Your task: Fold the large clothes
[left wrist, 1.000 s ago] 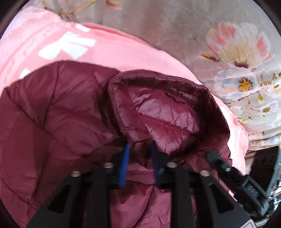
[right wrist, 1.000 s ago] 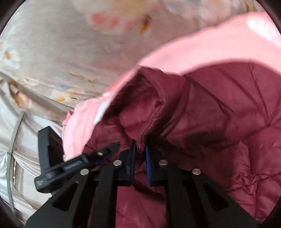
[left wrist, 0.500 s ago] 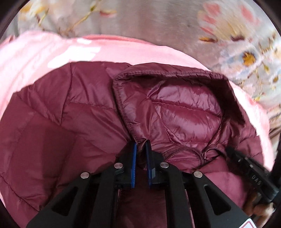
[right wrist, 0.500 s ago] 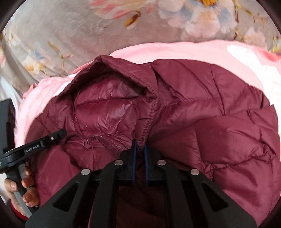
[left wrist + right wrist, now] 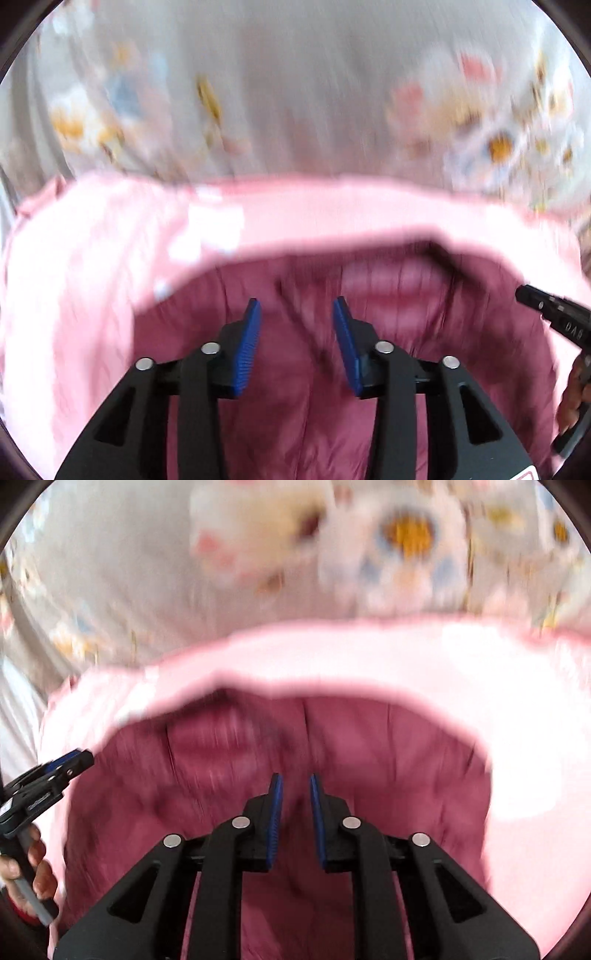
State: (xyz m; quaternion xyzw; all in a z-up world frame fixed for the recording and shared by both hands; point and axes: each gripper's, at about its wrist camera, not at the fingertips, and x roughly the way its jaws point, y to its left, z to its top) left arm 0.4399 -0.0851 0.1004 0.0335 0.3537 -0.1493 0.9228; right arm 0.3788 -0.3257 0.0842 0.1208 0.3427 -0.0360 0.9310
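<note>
left wrist view: the left claw has its blue pads spread apart and opening, nothing pinched between them. the maroon jacket lies below and beyond the claw, blurred, on a pink blanket over a floral sheet. the right claw shows at the right edge, over the jacket's side.

right wrist view: the right claw has its pads a narrow gap apart and opening, no cloth between them. the jacket lies under and ahead of it, ringed by the blanket. the left claw sits at the left edge, a hand on its handle.
</note>
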